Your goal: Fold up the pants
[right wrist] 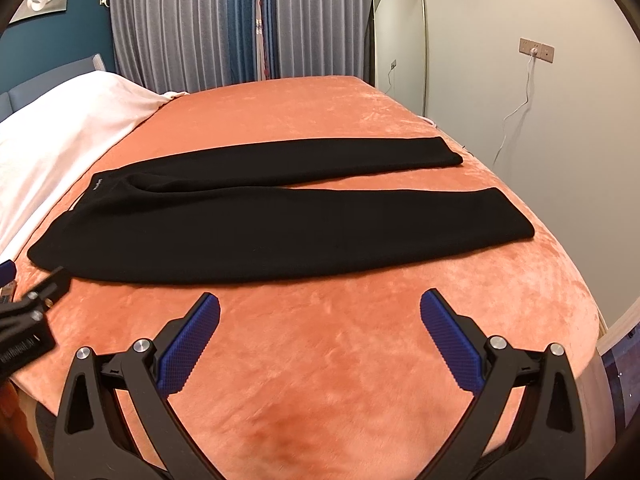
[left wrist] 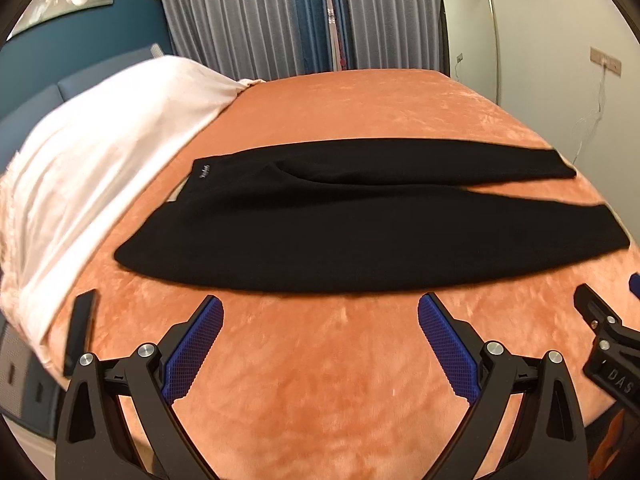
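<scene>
Black pants (left wrist: 360, 232) lie flat across the orange bedspread, waistband at the left, both legs running right and slightly apart. They also show in the right wrist view (right wrist: 260, 228). My left gripper (left wrist: 320, 308) is open and empty, hovering over the bedspread just short of the pants' near edge. My right gripper (right wrist: 320, 306) is open and empty, also just short of the near leg. The right gripper's body shows at the right edge of the left wrist view (left wrist: 608, 340); the left gripper's body shows at the left edge of the right wrist view (right wrist: 28, 312).
The orange bedspread (left wrist: 328, 380) covers the bed. A white blanket (left wrist: 100, 160) lies at the left by the blue headboard. A dark flat object (left wrist: 80, 326) lies near the left bed edge. Grey curtains, a standing mirror (right wrist: 400, 36) and a wall socket with cable (right wrist: 534, 50) are beyond.
</scene>
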A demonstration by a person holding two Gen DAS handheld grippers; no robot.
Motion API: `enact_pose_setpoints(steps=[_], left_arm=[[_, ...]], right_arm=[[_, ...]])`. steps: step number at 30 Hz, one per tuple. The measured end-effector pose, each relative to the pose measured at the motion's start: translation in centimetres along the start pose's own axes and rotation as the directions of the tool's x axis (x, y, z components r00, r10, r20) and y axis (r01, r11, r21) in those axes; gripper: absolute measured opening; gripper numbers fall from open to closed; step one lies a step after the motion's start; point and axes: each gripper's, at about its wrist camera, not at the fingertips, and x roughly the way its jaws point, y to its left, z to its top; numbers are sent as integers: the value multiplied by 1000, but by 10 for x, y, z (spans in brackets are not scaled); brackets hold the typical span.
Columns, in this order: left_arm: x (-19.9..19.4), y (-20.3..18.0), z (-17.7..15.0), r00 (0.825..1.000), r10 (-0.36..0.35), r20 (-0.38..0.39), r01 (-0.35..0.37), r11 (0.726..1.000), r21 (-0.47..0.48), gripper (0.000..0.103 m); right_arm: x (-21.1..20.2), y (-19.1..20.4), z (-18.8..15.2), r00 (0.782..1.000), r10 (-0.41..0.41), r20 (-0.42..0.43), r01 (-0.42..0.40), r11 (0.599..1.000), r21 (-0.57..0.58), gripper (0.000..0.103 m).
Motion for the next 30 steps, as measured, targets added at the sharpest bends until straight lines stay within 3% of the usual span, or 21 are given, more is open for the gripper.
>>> enact_pose_setpoints(steps=[3, 5, 9, 13, 17, 21, 26, 30], left_arm=[[25, 21, 22, 999, -53, -6, 53, 997, -63, 96], [46, 40, 42, 999, -29, 21, 31, 994, -106, 96], [97, 82, 87, 993, 111, 48, -105, 987, -120, 96], [169, 142, 140, 970, 244, -7, -243, 963, -116, 96], [236, 198, 177, 951, 295, -87, -305, 943, -131, 96], [301, 253, 206, 921, 351, -170, -378, 910, -170, 96], [375, 300, 215, 897, 277, -343, -371, 895, -248, 96], [412, 311, 214, 894, 200, -400, -333, 895, -298, 96]], right_arm=[[33, -35, 31, 1000, -3, -6, 3, 1000, 21, 98], [58, -61, 57, 1000, -24, -7, 24, 999, 29, 98], [128, -113, 124, 997, -63, -35, 64, 997, 33, 98], [204, -150, 181, 993, -93, -74, 97, 993, 60, 98], [269, -179, 214, 986, -104, -132, 120, 986, 116, 98], [320, -197, 233, 978, -97, -186, 129, 978, 166, 98], [366, -205, 242, 966, -74, -248, 119, 977, 174, 98], [387, -200, 244, 958, -43, -285, 97, 979, 177, 98]])
